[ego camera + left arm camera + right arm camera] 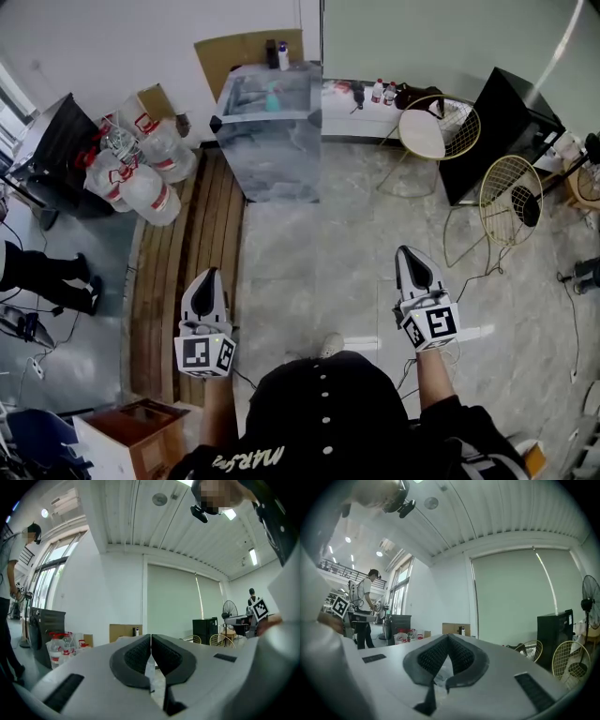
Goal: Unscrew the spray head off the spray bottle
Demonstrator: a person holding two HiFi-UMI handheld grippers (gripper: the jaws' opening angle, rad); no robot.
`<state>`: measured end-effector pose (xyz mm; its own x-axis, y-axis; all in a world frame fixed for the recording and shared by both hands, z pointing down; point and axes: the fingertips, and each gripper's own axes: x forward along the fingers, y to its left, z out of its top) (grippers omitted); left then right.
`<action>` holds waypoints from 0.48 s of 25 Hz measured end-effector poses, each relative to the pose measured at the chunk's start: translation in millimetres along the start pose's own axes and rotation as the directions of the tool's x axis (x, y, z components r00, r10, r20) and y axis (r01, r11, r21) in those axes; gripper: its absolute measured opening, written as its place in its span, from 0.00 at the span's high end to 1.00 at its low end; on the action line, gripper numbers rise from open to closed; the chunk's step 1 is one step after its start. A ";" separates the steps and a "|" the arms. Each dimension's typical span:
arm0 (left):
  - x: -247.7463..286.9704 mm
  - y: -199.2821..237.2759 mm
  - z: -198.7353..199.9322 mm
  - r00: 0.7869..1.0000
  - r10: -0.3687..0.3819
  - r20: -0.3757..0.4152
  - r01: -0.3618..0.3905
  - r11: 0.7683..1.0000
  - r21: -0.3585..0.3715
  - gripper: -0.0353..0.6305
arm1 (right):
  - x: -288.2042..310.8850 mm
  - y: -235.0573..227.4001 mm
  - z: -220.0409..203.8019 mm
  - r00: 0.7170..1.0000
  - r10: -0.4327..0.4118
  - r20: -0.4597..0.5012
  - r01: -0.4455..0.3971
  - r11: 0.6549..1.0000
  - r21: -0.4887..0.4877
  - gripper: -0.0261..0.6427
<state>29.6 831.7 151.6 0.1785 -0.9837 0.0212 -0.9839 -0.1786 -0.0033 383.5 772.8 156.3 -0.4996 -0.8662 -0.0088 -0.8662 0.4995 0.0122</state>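
Floor (319,244): pale marbled tile. A strip of wooden planks (202,244) runs along its left side, and both tongs hang above the floor.
Bench (272,155): a clear, glassy box-shaped bench standing at the far end of the planks, well ahead of both tongs.
Black cabinet (502,131): stands against the far wall at the right, beside two gold wire chairs (511,192).
Water jugs (141,173): a heap of clear jugs with red labels, left of the bench.
Cardboard box (131,436): open, at the lower left beside the wearer's left arm.
Bystander (18,573): stands at the left edge of the left gripper view; only dark trouser legs show in the head view.
Left tongs (208,275): held level over the edge of the planks. The left gripper view shows the jaws (150,644) pressed together at the tips with nothing between them.
Right tongs (405,251): held level over the tile and well apart from the left pair. The jaws (447,641) are together and empty.
Spray bottle: cannot be picked out for certain. A small blue-green thing (272,97) stands on the bench top, far from both tongs and too small to identify.
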 end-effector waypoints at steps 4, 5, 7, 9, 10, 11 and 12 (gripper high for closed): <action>7.6 -11.5 0.4 0.999 0.041 -0.006 -0.041 0.999 0.015 0.90 | 0.1 -21.2 -3.9 1.000 0.016 0.007 -0.017 0.999 0.050 0.94; 9.1 -14.9 -0.5 0.999 0.049 -0.011 -0.048 0.999 0.017 0.90 | -0.2 -25.9 -5.6 1.000 0.023 0.009 -0.024 0.998 0.061 0.94; 11.1 -21.7 -2.9 0.998 0.057 -0.020 -0.057 0.998 0.015 0.90 | -1.2 -32.7 -9.7 0.999 0.037 0.008 -0.037 0.997 0.069 0.94; 12.5 -26.8 -4.8 0.997 0.064 -0.029 -0.064 0.998 0.013 0.90 | -0.6 -36.4 -13.7 0.999 0.044 -0.004 -0.043 0.997 0.057 0.94; 12.7 -28.5 -5.7 0.997 0.066 -0.035 -0.065 0.998 0.015 0.90 | 0.5 -37.1 -15.5 0.999 0.045 -0.012 -0.045 0.998 0.050 0.94; 12.7 -29.4 -6.7 0.997 0.066 -0.041 -0.065 0.998 0.017 0.90 | 2.1 -37.2 -17.4 0.999 0.048 -0.017 -0.047 0.998 0.049 0.94; 12.7 -29.6 -7.5 0.997 0.065 -0.046 -0.065 0.998 0.020 0.90 | 4.2 -37.5 -19.0 0.998 0.051 -0.020 -0.050 0.997 0.052 0.94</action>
<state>60.9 824.6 159.4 0.1131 -0.9913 0.0669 -0.9931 -0.1150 -0.0245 413.9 750.1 174.8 -0.5433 -0.8395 0.0122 -0.8391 0.5424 -0.0399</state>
